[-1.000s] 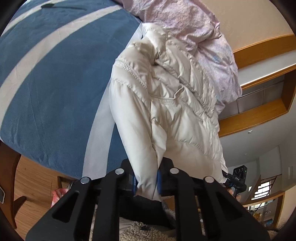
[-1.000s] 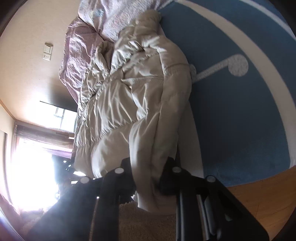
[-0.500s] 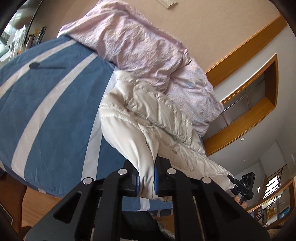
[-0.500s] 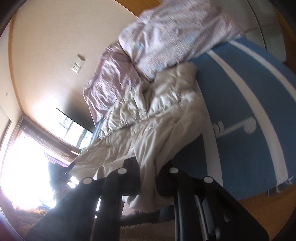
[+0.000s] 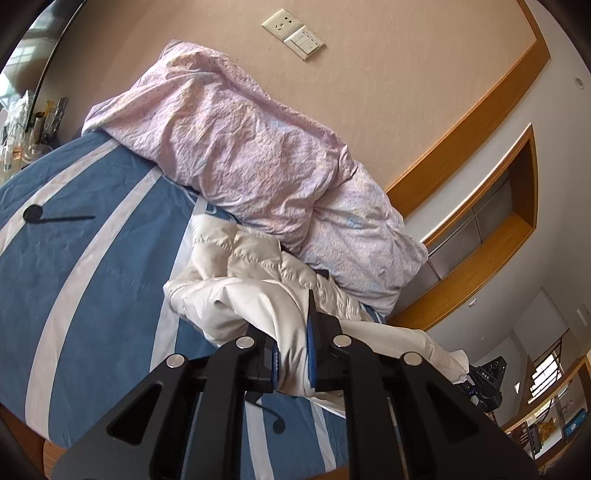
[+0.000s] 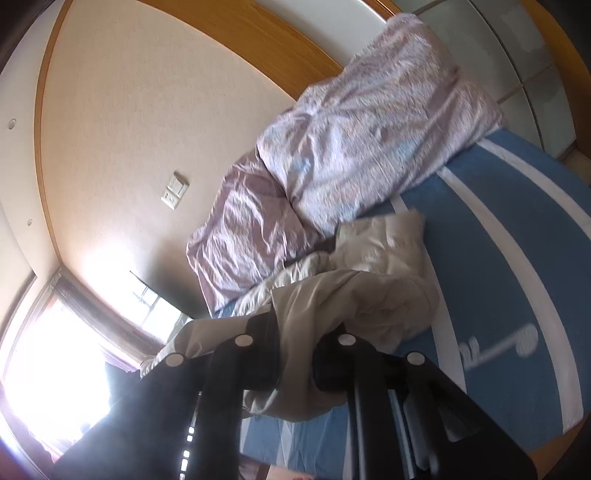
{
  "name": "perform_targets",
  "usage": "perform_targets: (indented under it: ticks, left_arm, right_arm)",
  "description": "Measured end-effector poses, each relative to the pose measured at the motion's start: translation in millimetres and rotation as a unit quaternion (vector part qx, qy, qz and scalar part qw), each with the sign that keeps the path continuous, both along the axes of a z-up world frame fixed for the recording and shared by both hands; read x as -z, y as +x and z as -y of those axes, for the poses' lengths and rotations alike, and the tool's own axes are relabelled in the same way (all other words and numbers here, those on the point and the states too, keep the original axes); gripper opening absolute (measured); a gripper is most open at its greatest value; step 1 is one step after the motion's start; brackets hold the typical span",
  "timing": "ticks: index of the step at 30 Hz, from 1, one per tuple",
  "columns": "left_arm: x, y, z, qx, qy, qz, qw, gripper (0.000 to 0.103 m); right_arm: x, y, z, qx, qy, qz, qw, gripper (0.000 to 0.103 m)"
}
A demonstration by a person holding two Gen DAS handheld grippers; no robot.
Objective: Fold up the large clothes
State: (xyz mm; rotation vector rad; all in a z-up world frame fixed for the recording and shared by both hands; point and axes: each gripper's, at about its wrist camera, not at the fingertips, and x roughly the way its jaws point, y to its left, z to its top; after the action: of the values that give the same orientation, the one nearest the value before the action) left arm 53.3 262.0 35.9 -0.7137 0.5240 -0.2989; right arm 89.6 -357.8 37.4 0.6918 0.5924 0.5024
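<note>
Blue striped bedding (image 5: 92, 288) is filling the frame's left; your left gripper (image 5: 291, 354) and right gripper (image 6: 295, 354) are pinching the cream puffy coat (image 5: 258, 273) at centre. Be lifting both evenly.

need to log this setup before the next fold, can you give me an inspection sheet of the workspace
surface: bed with a blue sheet with white stripes, wooden floor past its edge
job's things: cream puffer jacket bunched on the bed, its near edge lifted by both grippers
clutter: pink duvet heaped against the wall, touching the jacket's far side; small items on a shelf at the far left, too small to tell
grippers: left hand-held gripper shut on the jacket's edge; right hand-held gripper shut on another part of that edge
cables: nothing seen
surroundings: beige wall with a socket and switch plate, wooden trim, bright window in the right wrist view
</note>
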Motion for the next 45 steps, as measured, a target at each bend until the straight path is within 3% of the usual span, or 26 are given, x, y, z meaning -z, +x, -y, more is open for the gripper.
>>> perform_targets:
  ticks: [9, 18, 24, 27, 34, 36, 37, 39, 42, 43, 44, 45]
  left_arm:
    - [-20, 44, 0, -0.006, 0.014, 0.010, 0.9998, 0.010]
    - [-31, 126, -1, -0.048, 0.020, 0.000, 0.9986, 0.011]
    - [-4, 189, -5, -0.082, 0.022, -0.049, 0.9951, 0.012]
    - [11, 220, -1, -0.094, 0.043, -0.069, 0.9922, 0.012]
    - [45, 274, 0, -0.115, 0.062, -0.117, 0.9846, 0.017]
    - [54, 282, 1, -0.116, 0.063, -0.128, 0.9830, 0.020]
    - [57, 286, 2, -0.116, 0.062, -0.131, 0.9827, 0.025]
    - [63, 290, 2, -0.113, 0.054, -0.132, 0.9834, 0.036]
    - [66, 292, -2, -0.109, 0.026, -0.118, 0.9867, 0.071]
    - [65, 292, -4, -0.113, 0.021, -0.109, 0.9873, 0.091]
    - [62, 290, -6, -0.124, 0.024, -0.098, 0.9872, 0.098]
    - [58, 288, -7, -0.131, 0.031, -0.090, 0.9868, 0.098]
  right_arm:
    - [-15, 49, -11, 0.023, -0.001, 0.011, 1.000, 0.014]
    - [-35, 138, -41, 0.077, -0.062, 0.013, 0.995, 0.015]
    - [-10, 218, -57, 0.119, -0.091, -0.054, 0.987, 0.016]
    - [10, 256, -65, 0.139, -0.107, -0.095, 0.980, 0.016]
    - [57, 312, -73, 0.176, -0.122, -0.179, 0.960, 0.017]
    - [69, 323, -76, 0.184, -0.119, -0.204, 0.954, 0.023]
    - [73, 327, -77, 0.187, -0.116, -0.212, 0.952, 0.025]
    - [79, 332, -77, 0.190, -0.098, -0.218, 0.952, 0.040]
    - [82, 336, -73, 0.191, -0.048, -0.215, 0.957, 0.064]
    - [82, 337, -72, 0.191, -0.031, -0.213, 0.958, 0.067]
    - [81, 337, -71, 0.191, -0.022, -0.211, 0.958, 0.071]
    - [79, 337, -71, 0.191, -0.021, -0.206, 0.960, 0.072]
